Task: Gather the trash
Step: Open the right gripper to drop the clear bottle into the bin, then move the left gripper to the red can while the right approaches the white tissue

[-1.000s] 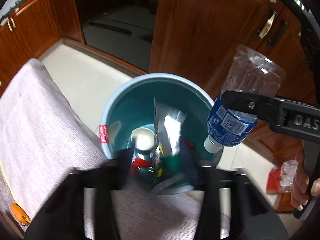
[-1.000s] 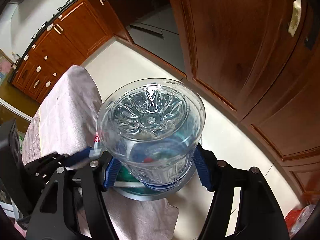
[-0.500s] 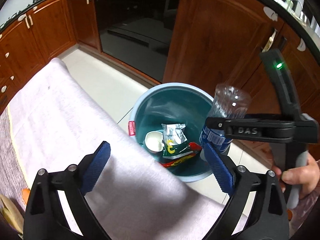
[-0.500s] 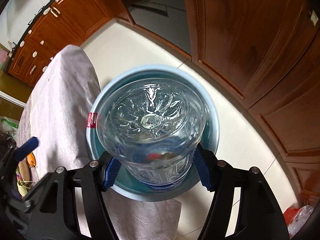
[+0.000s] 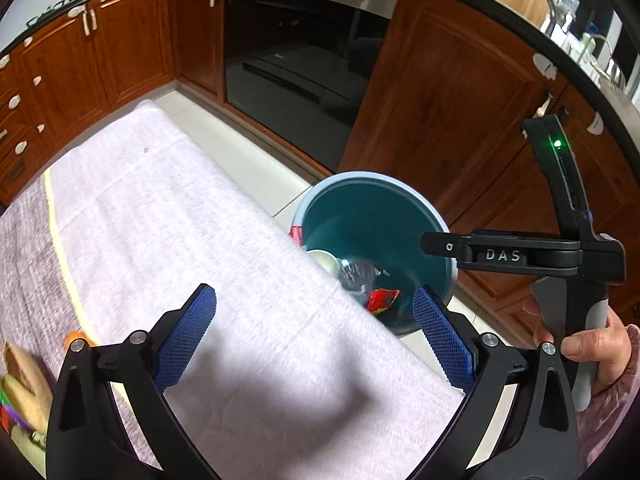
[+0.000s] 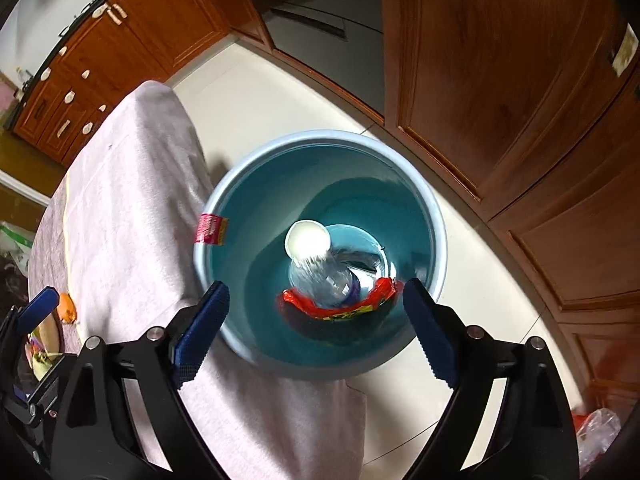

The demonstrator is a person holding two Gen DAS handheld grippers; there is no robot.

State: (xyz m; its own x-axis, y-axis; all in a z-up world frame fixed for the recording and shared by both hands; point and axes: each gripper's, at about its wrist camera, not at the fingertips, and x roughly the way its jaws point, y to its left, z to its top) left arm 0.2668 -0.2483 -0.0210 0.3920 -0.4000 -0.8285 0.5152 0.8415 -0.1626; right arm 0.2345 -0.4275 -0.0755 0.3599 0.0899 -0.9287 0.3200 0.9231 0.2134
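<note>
Trash bin (image 6: 320,140) at frame centre already held a bottle (image 6: 324,284), cup (image 6: 307,239) and wrapper (image 6: 340,308); right gripper (image 6: 316,332) and left gripper (image 5: 316,340) were spread, empty; items at lower left remained uncollected.

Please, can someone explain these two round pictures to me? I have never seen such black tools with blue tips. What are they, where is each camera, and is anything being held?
A person holds one hand-held gripper in each hand; there is no robot arm. Each carries a fisheye camera looking forward along its two blue-padded fingers, which is why the pictures look round. The left hand-held gripper hangs over a table covered by a pale cloth. The right hand-held gripper looks down into a blue trash bin standing on the floor beside the table. In the bin lie a clear plastic bottle, a white cup and a red wrapper. Both grippers are open and hold nothing. The left view also shows the right tool from the side, in the person's right hand.
</note>
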